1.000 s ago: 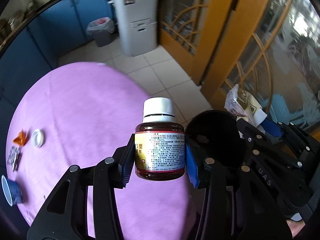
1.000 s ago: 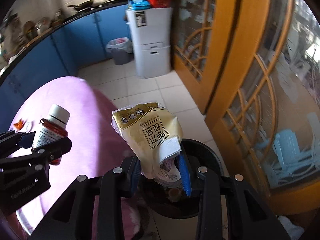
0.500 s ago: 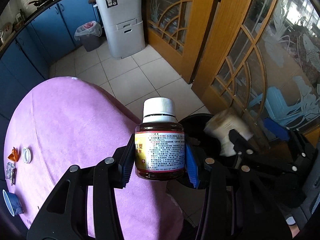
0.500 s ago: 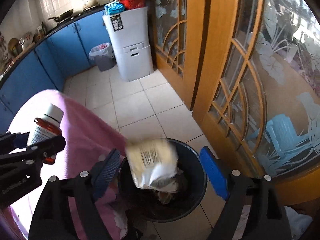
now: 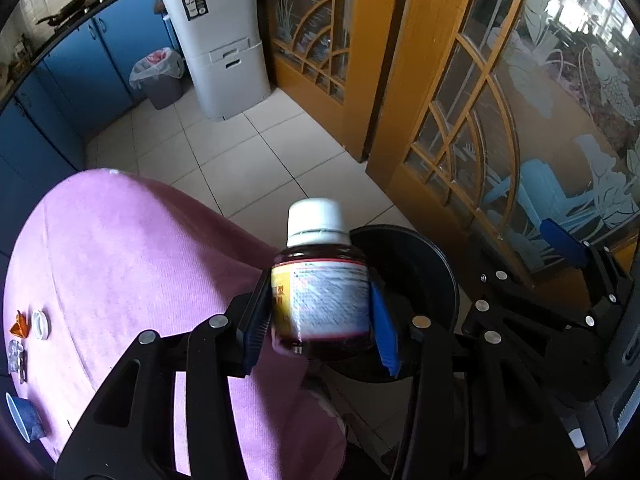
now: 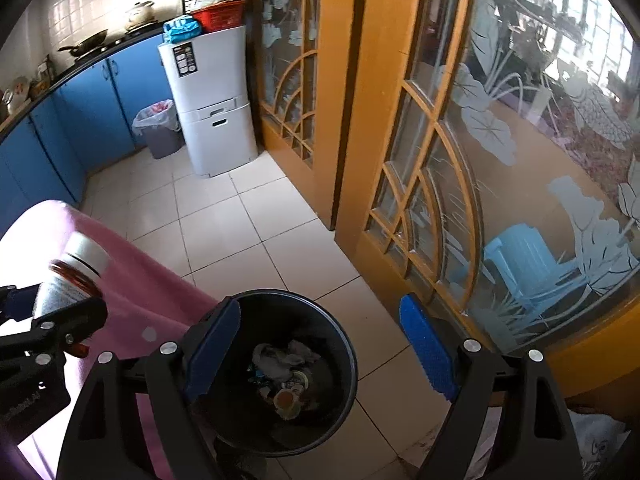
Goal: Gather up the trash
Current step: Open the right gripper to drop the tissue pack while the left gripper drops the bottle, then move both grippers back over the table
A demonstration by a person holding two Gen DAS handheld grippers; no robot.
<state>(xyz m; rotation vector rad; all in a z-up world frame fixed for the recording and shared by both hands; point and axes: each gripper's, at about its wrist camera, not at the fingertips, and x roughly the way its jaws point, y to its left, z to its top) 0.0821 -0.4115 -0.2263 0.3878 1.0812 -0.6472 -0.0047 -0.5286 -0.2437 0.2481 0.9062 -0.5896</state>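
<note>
A brown medicine bottle (image 5: 320, 292) with a white cap sits between the blue pads of my left gripper (image 5: 318, 280), blurred and turned. The jaws are opening, and a small gap shows at the left pad. It hangs over the edge of the pink-clothed table (image 5: 120, 260), beside the black bin (image 5: 440, 256). My right gripper (image 6: 320, 308) stands open and empty above the bin (image 6: 348, 344), which holds crumpled trash (image 6: 288, 376). The bottle (image 6: 76, 272) also shows at the left of the right wrist view.
A white cap (image 5: 40, 324), an orange wrapper (image 5: 20, 322), a foil piece (image 5: 16, 360) and a blue cup (image 5: 24, 420) lie on the table's far left. Across the tiled floor stand a white cabinet (image 5: 220, 40), a lined grey bin (image 5: 160, 76) and wooden glass doors (image 5: 460, 140).
The right gripper opened wide and its yellow snack bag fell into the black bin. Both grippers moved toward the bin. The bottle has turned and blurred as the left jaws widened.
</note>
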